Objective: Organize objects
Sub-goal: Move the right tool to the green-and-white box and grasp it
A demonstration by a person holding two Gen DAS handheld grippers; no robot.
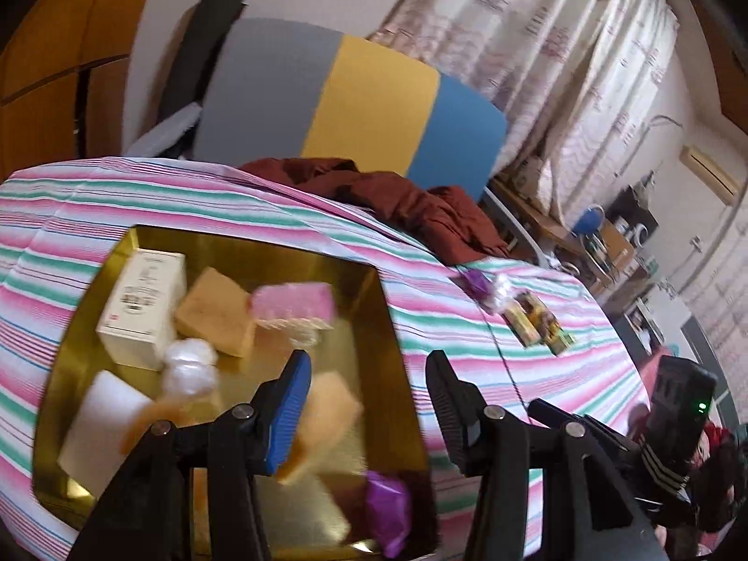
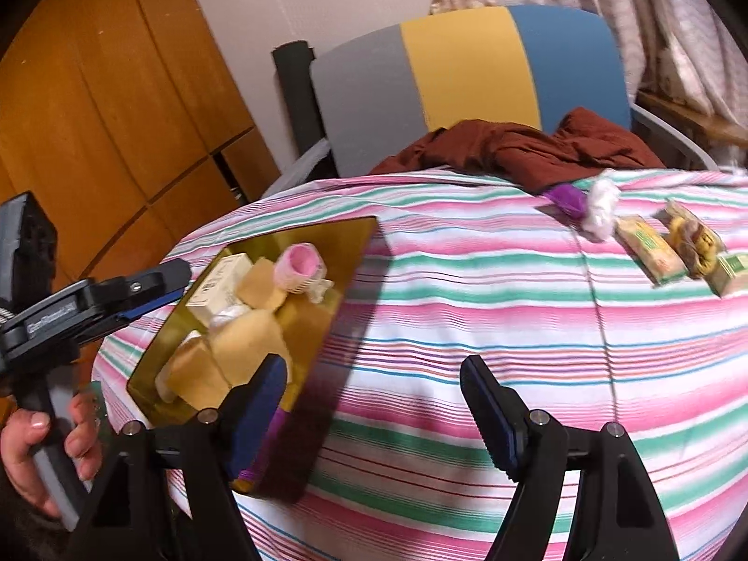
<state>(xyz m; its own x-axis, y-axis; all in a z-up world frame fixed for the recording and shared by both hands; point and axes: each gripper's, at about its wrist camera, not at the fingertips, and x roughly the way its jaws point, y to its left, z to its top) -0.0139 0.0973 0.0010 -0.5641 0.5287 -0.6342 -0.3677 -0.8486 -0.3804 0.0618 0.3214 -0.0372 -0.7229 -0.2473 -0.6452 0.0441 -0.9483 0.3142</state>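
On the striped cloth (image 2: 467,308) the tray (image 2: 341,271) sits at the left with a box (image 1: 140,308), sponges (image 1: 217,318) and wrapped pieces (image 1: 189,369) inside, small packets (image 2: 647,252) lie well apart at the right, and a crumpled garment (image 2: 514,149) lies behind, before a chair (image 2: 463,70).

One gold tray (image 1: 388,308), two purple wrapped pieces (image 1: 385,514), one white box (image 1: 145,308), one pink sponge (image 1: 294,304).

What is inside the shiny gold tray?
The gold metal tray holds a white box, tan sponges, a pink sponge and a purple wrapped thing. The gripper hides part of it.
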